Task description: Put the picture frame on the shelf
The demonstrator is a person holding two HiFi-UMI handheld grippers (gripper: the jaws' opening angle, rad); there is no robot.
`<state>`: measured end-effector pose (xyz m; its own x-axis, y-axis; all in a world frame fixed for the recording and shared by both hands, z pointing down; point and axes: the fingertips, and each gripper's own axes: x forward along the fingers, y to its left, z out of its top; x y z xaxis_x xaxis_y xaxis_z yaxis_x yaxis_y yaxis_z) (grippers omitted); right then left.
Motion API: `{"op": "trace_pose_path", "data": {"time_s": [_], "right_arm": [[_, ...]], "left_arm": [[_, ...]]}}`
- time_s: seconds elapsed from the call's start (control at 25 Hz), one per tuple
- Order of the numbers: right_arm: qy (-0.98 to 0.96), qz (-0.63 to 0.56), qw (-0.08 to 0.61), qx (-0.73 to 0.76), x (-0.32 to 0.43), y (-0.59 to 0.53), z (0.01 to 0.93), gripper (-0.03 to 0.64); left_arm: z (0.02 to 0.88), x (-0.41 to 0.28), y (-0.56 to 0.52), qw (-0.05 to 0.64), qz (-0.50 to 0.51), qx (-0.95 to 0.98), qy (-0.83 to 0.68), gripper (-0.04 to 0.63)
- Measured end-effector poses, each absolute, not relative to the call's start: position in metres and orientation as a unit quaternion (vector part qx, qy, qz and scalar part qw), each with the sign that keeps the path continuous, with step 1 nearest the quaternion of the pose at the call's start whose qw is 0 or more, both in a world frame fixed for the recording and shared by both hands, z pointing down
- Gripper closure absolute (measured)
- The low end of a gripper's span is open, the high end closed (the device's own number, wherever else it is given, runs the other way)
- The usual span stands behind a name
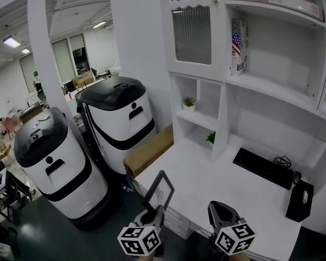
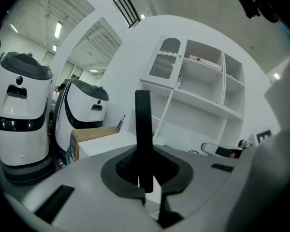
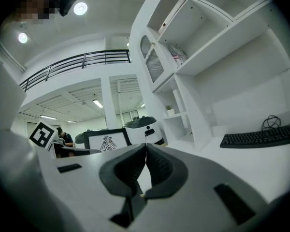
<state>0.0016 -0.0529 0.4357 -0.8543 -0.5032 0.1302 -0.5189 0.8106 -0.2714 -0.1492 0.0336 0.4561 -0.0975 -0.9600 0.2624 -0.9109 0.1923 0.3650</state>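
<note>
picture frame (image 1: 159,191): you had a black border, white sheet, dark emblem.
shelf (image 1: 271,94): was white.
tabletop (image 1: 228,186): was white.
keyboard (image 1: 262,168): was black.
left tool (image 2: 146,178): yours was grey with black pads; its cube had black-and-white squares.
machines (image 1: 119,124): were white, with black tops and bands.
box (image 1: 150,150): was brown.

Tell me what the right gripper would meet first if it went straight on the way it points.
Likely the bare white desk top, which the right gripper aims low across, jaws shut; beyond it, the shelf compartment with the small potted plant. Depth is unclear.
</note>
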Motion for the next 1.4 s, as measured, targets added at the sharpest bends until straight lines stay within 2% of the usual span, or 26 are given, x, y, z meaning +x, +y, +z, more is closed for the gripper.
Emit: {"op": "trace_pose_path", "data": {"time_s": [0.6, 1.0, 1.4], "right_arm": [[-0.946, 0.126, 0.006, 0.297, -0.011, -0.166, 0.418, 0.615], [-0.939, 0.118, 0.007, 0.322, -0.043, -0.200, 0.414, 0.615], [-0.917, 0.115, 0.013, 0.383, -0.066, -0.227, 0.413, 0.615]], "left_arm": [[0.428, -0.173, -0.114, 0.236, -0.107, 0.665, -0.700, 0.561], [0.393, -0.185, -0.207, 0.300, -0.212, 0.707, -0.605, 0.561], [0.390, -0.203, -0.280, 0.351, -0.241, 0.727, -0.538, 0.561]]}}
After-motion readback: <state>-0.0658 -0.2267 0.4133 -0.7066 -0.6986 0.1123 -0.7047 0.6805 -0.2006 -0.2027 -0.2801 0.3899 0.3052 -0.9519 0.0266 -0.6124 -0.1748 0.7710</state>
